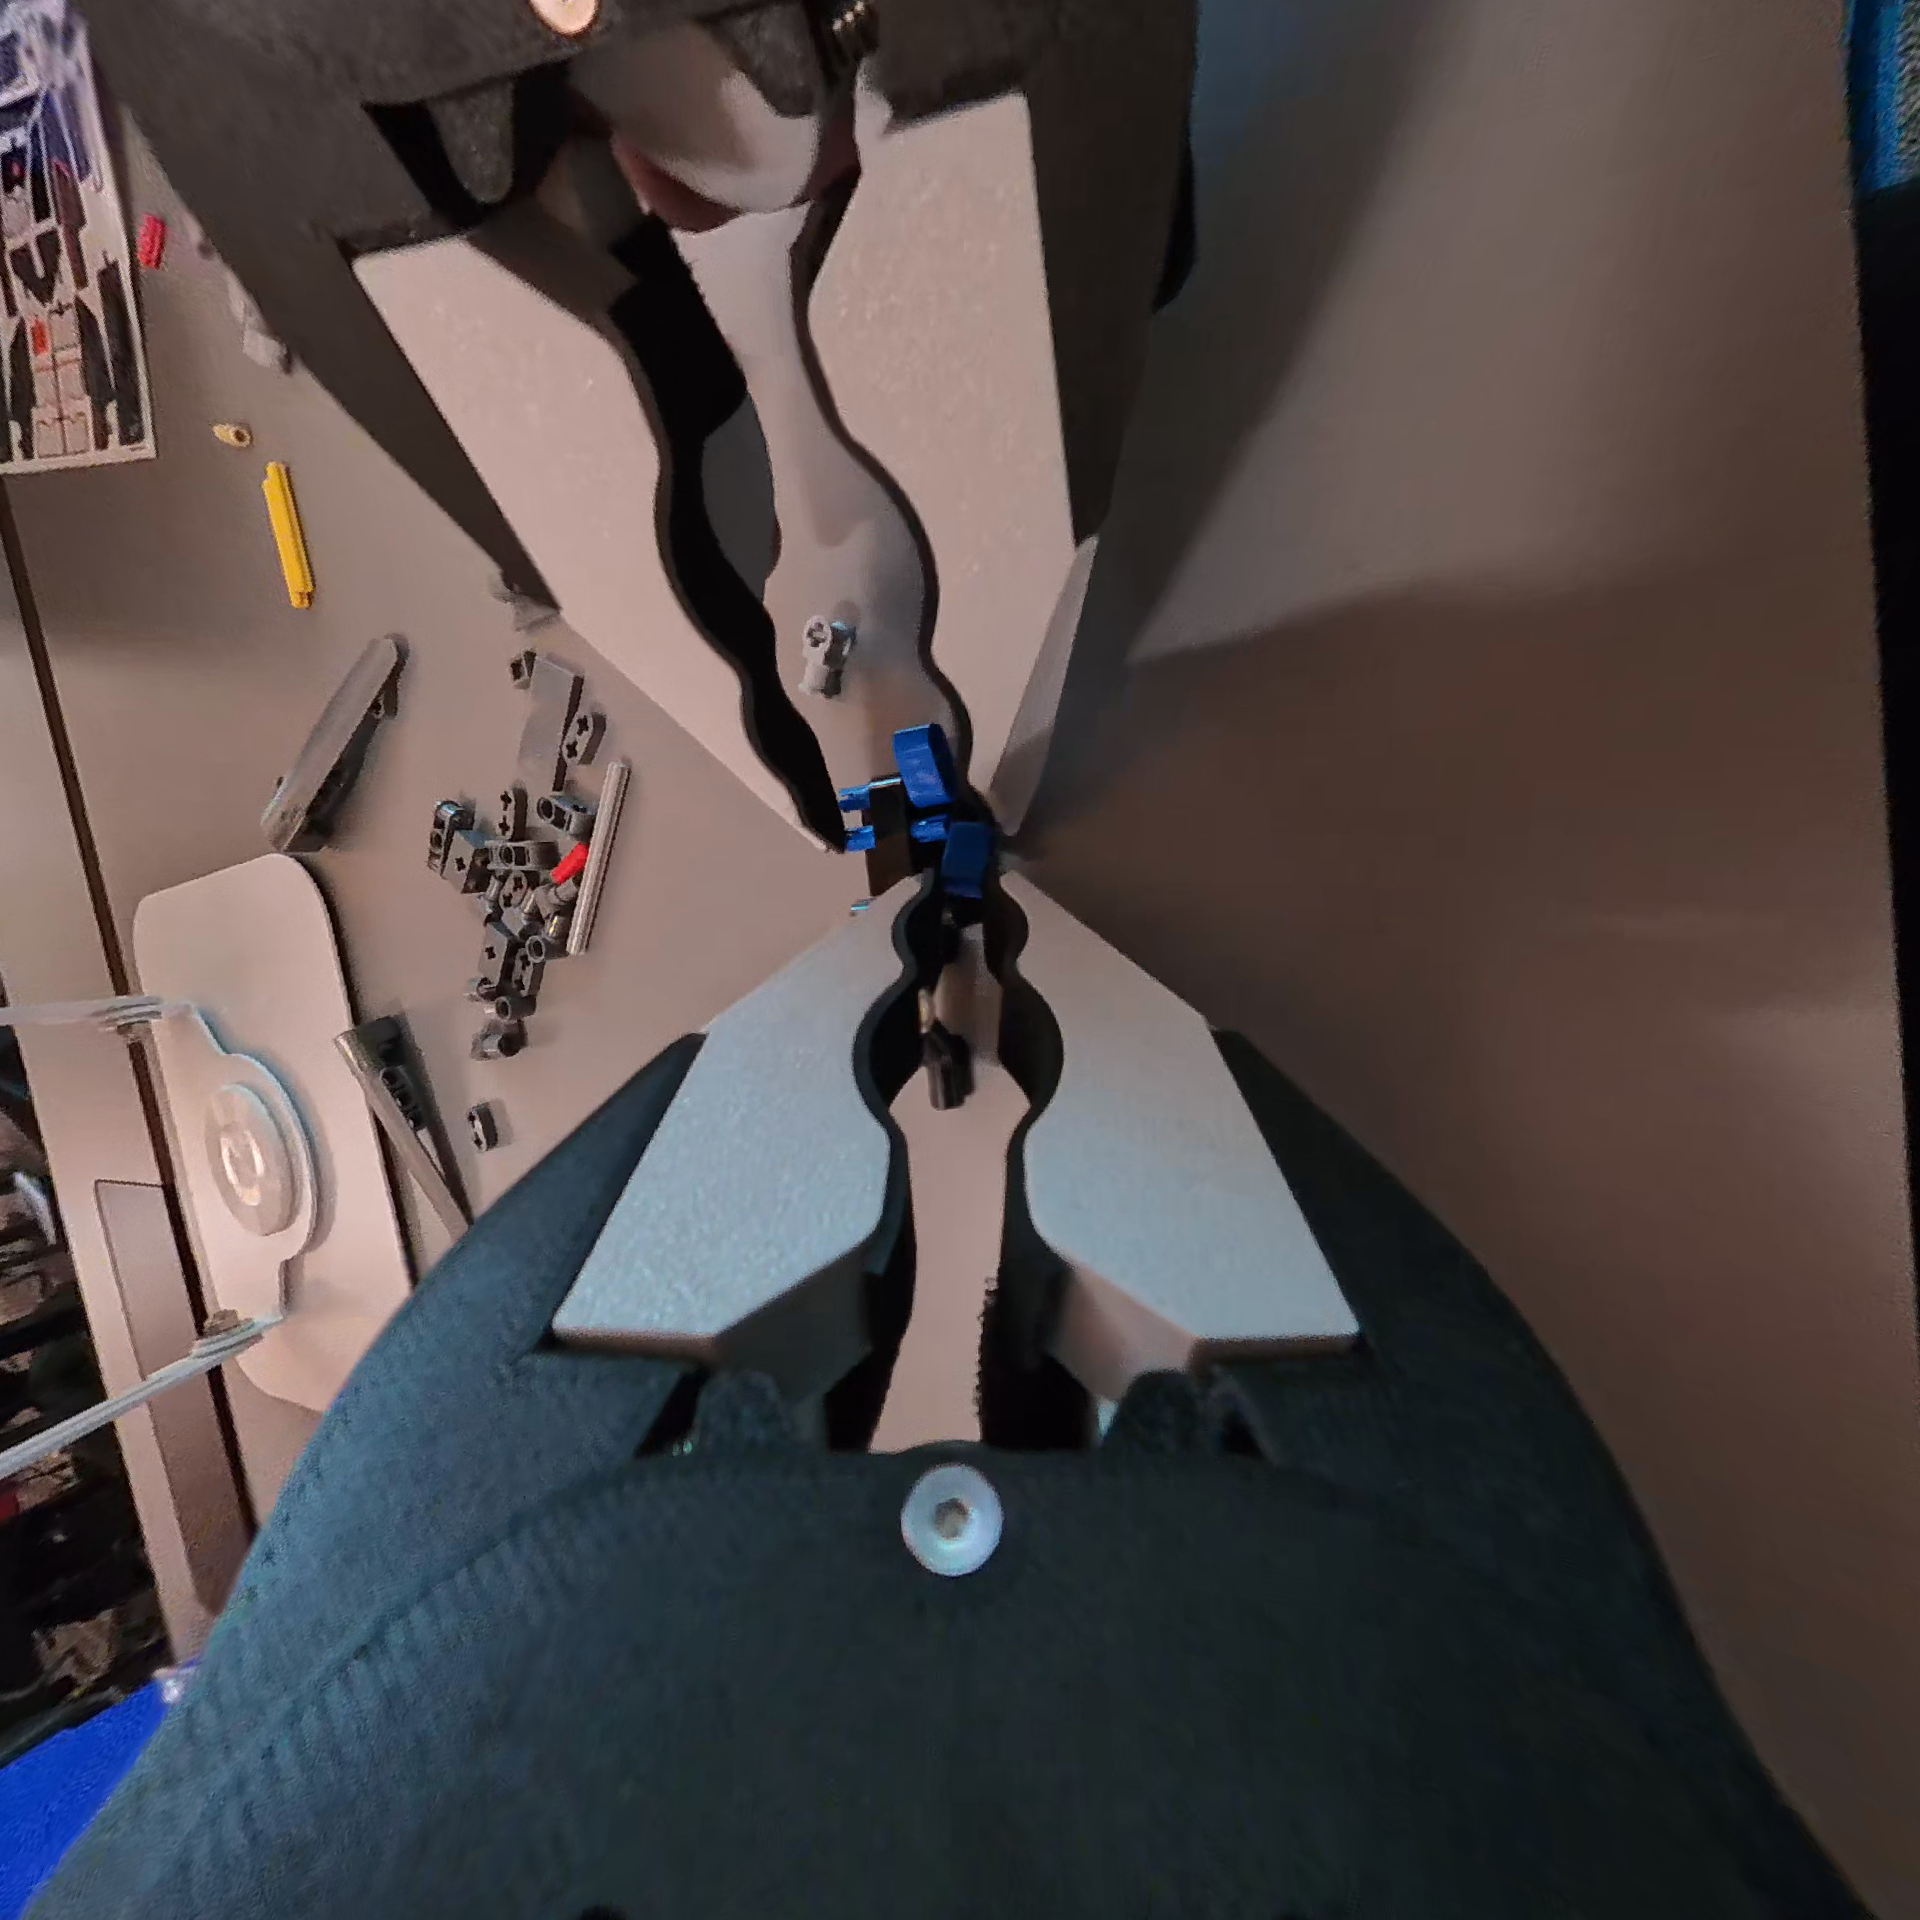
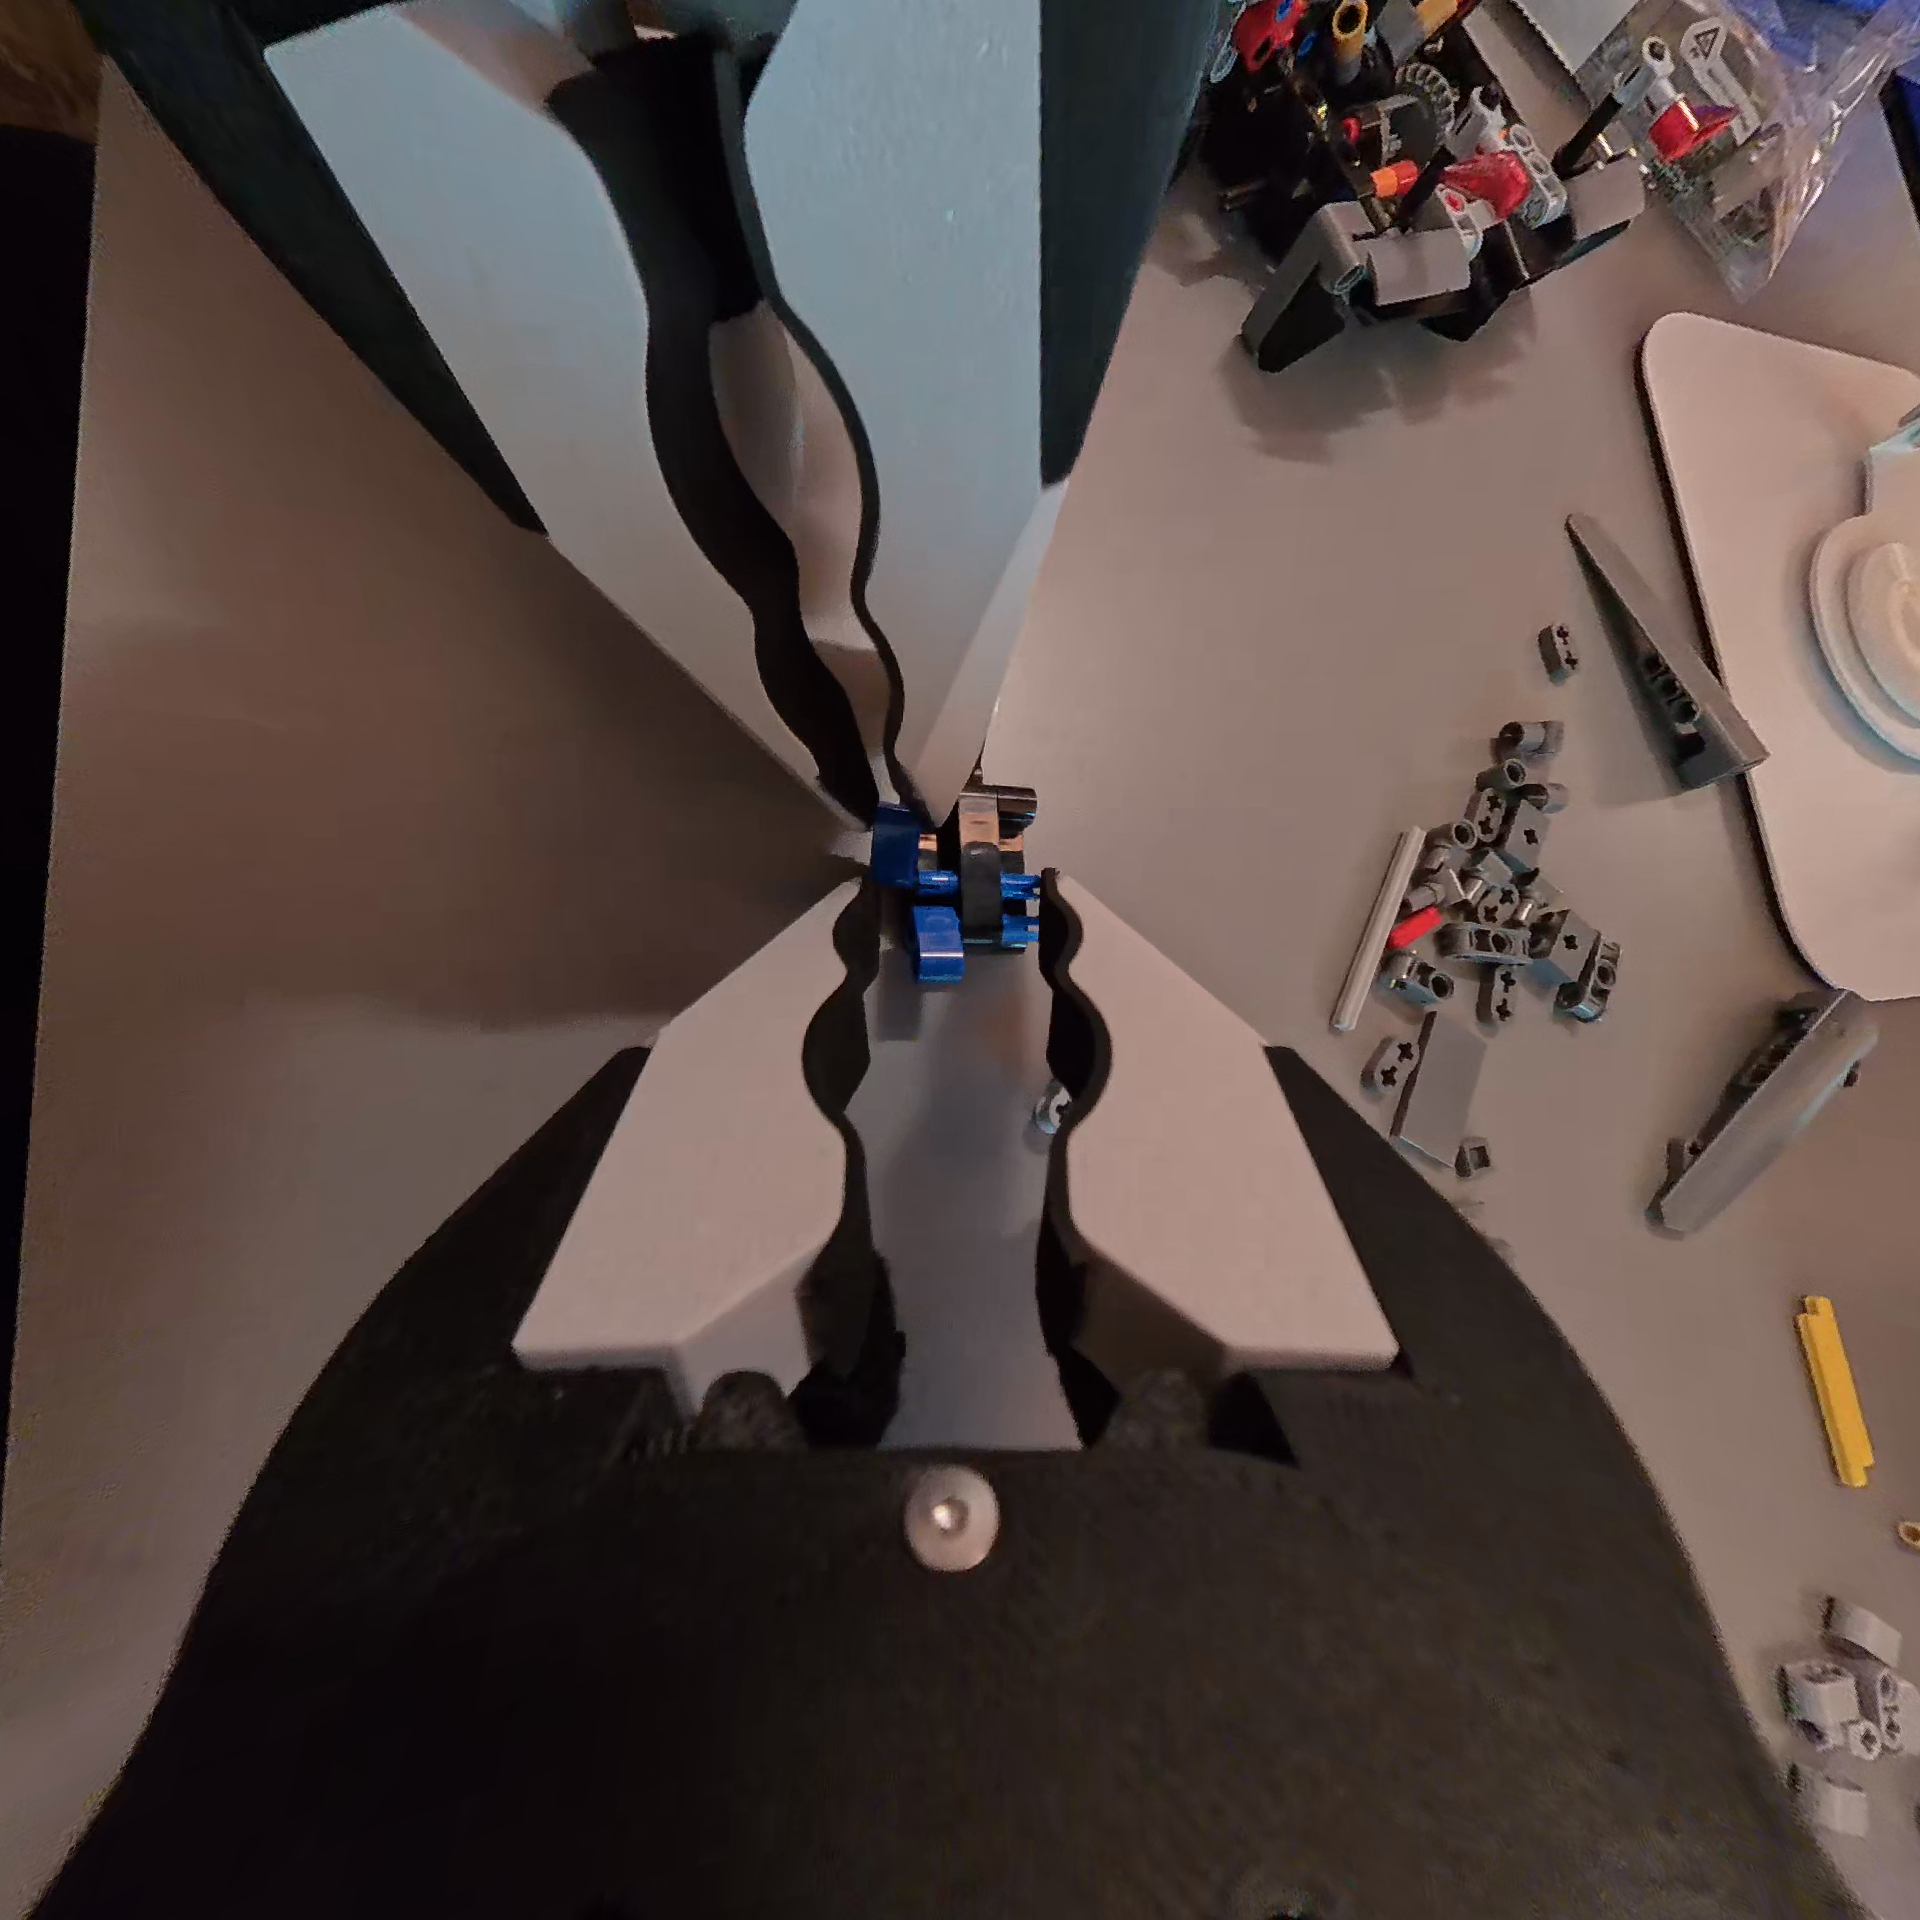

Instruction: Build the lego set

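A small assembly of black and blue pegged building pieces (image 1: 920, 805) hangs over the grey table (image 1: 1455, 935), between both grippers. My left gripper (image 1: 961, 883) comes from below and is shut on its black part, which reaches back between my fingers. In the right wrist view this gripper (image 2: 914, 816) comes from above, pinched on the assembly (image 2: 966, 883). My right gripper (image 2: 951, 894) spans the assembly: one pad touches the blue pin ends (image 2: 1023, 899), the other the blue block (image 2: 894, 847). It also shows in the left wrist view (image 1: 904, 821), coming from above.
A pile of dark grey pieces (image 2: 1496, 914) with a red pin lies to the right. Nearby are a yellow bar (image 2: 1834, 1392), grey wedge panels (image 2: 1662, 665), a white board with a disc (image 2: 1766, 520), a partly built model (image 2: 1455, 208) and a printed sheet (image 1: 62, 260). Less than 4 cm separates the two grippers' tips.
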Tool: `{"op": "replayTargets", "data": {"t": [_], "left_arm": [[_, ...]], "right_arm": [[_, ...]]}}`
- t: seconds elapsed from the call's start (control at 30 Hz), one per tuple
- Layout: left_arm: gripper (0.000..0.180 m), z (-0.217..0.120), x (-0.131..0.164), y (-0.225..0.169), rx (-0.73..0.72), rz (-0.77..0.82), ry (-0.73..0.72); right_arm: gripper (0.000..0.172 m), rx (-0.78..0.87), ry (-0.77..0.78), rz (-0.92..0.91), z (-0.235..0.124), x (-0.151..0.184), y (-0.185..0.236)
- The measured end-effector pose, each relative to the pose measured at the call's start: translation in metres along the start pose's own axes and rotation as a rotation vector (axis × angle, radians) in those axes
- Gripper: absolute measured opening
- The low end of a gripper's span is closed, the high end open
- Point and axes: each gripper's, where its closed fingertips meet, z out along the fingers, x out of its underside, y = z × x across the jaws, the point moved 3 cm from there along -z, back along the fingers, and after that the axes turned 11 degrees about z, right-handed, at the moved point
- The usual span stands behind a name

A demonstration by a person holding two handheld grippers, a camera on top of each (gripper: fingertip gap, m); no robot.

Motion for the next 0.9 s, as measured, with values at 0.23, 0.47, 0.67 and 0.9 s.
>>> {"op": "replayTargets", "data": {"t": [0.23, 0.47, 0.67, 0.9], "left_arm": [[0.005, -0.0001, 0.0012, -0.0007, 0.001, -0.07, -0.039], [0.005, -0.0006, 0.0017, -0.0006, -0.002, -0.092, -0.055], [0.005, 0.0, 0.0001, -0.0016, 0.009, -0.111, -0.078], [0.005, -0.0004, -0.0016, -0.0011, 0.002, -0.114, -0.084]], "right_arm": [[0.03, 0.026, -0.008, -0.001, -0.0004, -0.0005, -0.0005], [0.031, 0.02, -0.009, 0.014, -0.0005, -0.0002, -0.0004], [0.035, 0.014, -0.012, 0.016, -0.0024, 0.001, -0.0011], [0.046, -0.053, -0.029, 0.032, -0.0053, 0.0008, 0.003]]}}
